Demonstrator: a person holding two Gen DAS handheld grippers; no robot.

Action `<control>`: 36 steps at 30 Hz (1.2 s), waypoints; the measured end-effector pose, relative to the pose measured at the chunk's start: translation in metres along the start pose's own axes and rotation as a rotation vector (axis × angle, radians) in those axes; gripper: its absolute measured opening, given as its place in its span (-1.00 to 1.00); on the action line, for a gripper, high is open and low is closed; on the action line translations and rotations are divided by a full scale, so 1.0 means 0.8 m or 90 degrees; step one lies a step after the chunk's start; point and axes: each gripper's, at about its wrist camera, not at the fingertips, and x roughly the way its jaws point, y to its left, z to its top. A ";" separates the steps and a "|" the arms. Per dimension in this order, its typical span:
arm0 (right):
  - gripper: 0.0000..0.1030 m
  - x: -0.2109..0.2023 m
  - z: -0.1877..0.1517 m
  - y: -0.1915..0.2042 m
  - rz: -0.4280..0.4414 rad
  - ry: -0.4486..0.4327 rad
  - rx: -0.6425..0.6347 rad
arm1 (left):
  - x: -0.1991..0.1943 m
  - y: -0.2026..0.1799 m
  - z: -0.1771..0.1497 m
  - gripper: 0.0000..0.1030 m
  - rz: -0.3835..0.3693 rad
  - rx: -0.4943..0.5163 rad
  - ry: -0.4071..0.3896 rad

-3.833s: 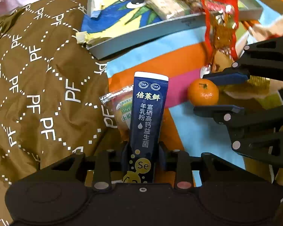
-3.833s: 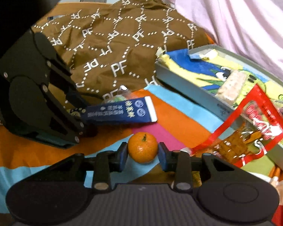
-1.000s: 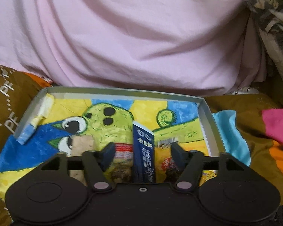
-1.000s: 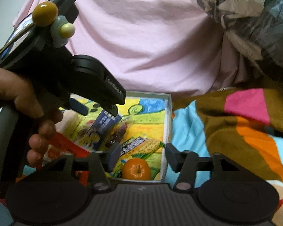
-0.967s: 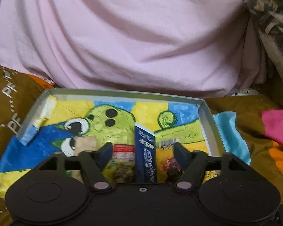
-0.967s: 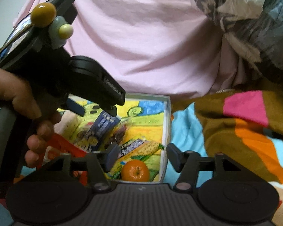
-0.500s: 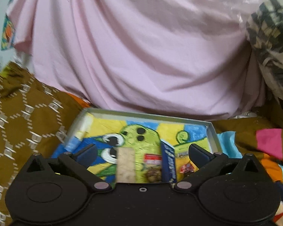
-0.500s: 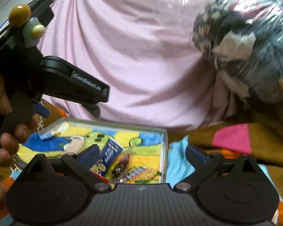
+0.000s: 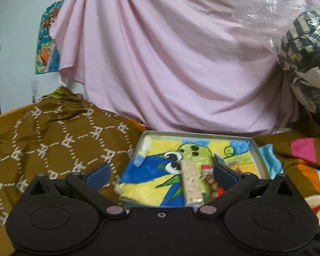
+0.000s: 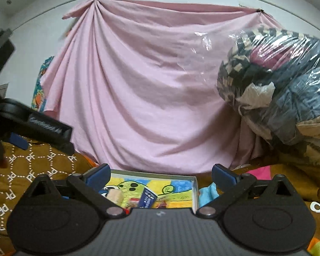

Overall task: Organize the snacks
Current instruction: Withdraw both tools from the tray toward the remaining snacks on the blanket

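Bed surface, edges and room: one shallow grey rectangular tray with a bright cartoon-painted floor point(image 9: 197, 136) lies on the bedding, its far rim close under one pink draped sheet point(image 9: 170, 64) that hangs as a backdrop. To the tray's left, one brown quilt with a white PF lattice print point(image 9: 53, 136) rises against the tray's left wall. To its right lies striped bedding in blue, pink, orange and brown point(image 9: 303, 155), open and flat. Above the bedding at the right sits one clear plastic bag stuffed with folded clothes point(image 10: 277, 81).

Tray contents, as far as they show:
- one pale oblong cereal bar in clear wrap point(image 9: 191, 183), lying lengthwise near the tray's middle;
- one dark blue sachet with white print point(image 10: 147, 199), tilted, just right of the bar;
- one red-and-white packet point(image 9: 207, 168) between bar and sachet, partly hidden;
- further dark and red wrappers beside them, too blurred to count;
- one small blue-and-white scrap point(image 9: 139, 160) against the left wall.

The tray's back half is bare painted floor.

Grippers, two: left gripper point(image 9: 161, 171), jaws wide apart, nothing between the blue pads, hanging before the tray's near edge. Right gripper point(image 10: 160, 176), jaws likewise spread, empty, raised above the tray's near end.
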 end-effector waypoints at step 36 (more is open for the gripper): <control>1.00 -0.069 -0.033 0.070 0.107 0.191 -0.094 | -0.059 0.062 -0.148 0.98 0.017 0.069 0.225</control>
